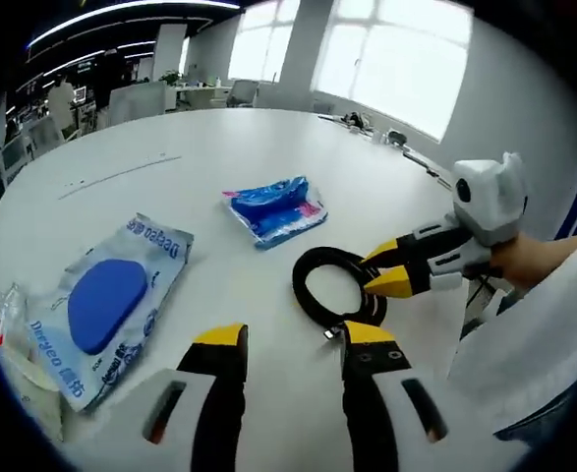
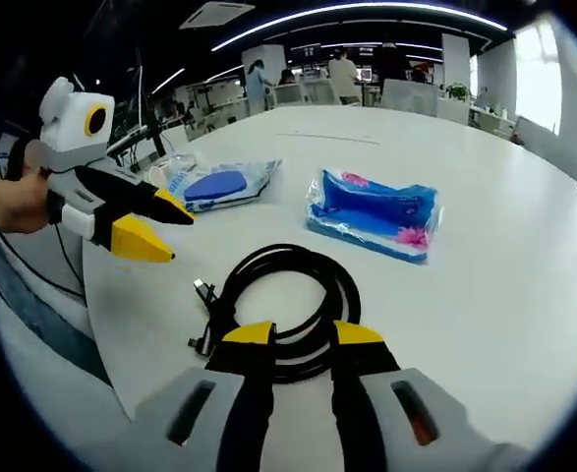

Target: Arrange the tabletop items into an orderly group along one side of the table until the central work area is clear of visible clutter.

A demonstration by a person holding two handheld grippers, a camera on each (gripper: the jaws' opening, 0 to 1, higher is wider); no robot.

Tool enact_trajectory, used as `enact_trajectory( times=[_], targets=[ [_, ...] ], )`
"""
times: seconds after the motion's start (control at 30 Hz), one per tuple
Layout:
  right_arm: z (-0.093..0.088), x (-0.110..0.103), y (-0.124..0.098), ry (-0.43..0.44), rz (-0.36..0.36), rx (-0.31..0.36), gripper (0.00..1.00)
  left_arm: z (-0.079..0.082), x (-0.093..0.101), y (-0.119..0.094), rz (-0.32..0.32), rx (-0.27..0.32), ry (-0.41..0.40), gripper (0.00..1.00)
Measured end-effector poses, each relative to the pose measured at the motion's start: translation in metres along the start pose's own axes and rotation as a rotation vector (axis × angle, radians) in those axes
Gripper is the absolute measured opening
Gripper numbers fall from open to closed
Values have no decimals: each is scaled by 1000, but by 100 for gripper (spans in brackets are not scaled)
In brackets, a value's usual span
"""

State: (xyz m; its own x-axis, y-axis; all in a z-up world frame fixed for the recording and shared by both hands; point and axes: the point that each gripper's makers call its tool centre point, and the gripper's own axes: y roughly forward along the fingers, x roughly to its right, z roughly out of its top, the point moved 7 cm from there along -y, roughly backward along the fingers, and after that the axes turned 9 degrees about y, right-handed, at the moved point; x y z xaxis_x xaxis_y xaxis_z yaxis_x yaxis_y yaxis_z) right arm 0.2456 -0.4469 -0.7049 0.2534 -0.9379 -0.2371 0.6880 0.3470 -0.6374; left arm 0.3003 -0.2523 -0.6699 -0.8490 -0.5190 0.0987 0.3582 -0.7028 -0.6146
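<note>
On the white table (image 1: 219, 147), one coiled black cable (image 2: 286, 295) is being counted, along with two blue packets: one clear bag with a blue pad inside (image 1: 111, 300) and one crinkled blue wrapper (image 1: 276, 208). One more clear packet (image 1: 13, 339) is being seen at the table's edge (its contents cannot be made out). Two grippers are being shown, the left gripper (image 1: 293, 344) and the right gripper (image 2: 303, 339).

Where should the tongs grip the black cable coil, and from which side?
Grip the cable coil across its near arc, coming down from above with the right tongs. The loops lie flat and bundled there, so one bite probably catches all strands; the plug ends would likely just trail loose.
</note>
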Motion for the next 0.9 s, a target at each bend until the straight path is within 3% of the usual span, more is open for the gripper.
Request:
enact_trajectory(
  times=[0.27, 0.6, 0.9],
  targets=[
    [9, -3, -13, 40, -16, 48, 28, -10, -39, -47, 143, 50, -66, 43],
    [13, 7, -23, 95, -52, 73, 30, -37, -70, -103, 286, 46, -101, 48],
    [12, 5, -21, 103, -47, 62, 30, -43, -83, -125, 351, 51, -130, 49]
  ],
)
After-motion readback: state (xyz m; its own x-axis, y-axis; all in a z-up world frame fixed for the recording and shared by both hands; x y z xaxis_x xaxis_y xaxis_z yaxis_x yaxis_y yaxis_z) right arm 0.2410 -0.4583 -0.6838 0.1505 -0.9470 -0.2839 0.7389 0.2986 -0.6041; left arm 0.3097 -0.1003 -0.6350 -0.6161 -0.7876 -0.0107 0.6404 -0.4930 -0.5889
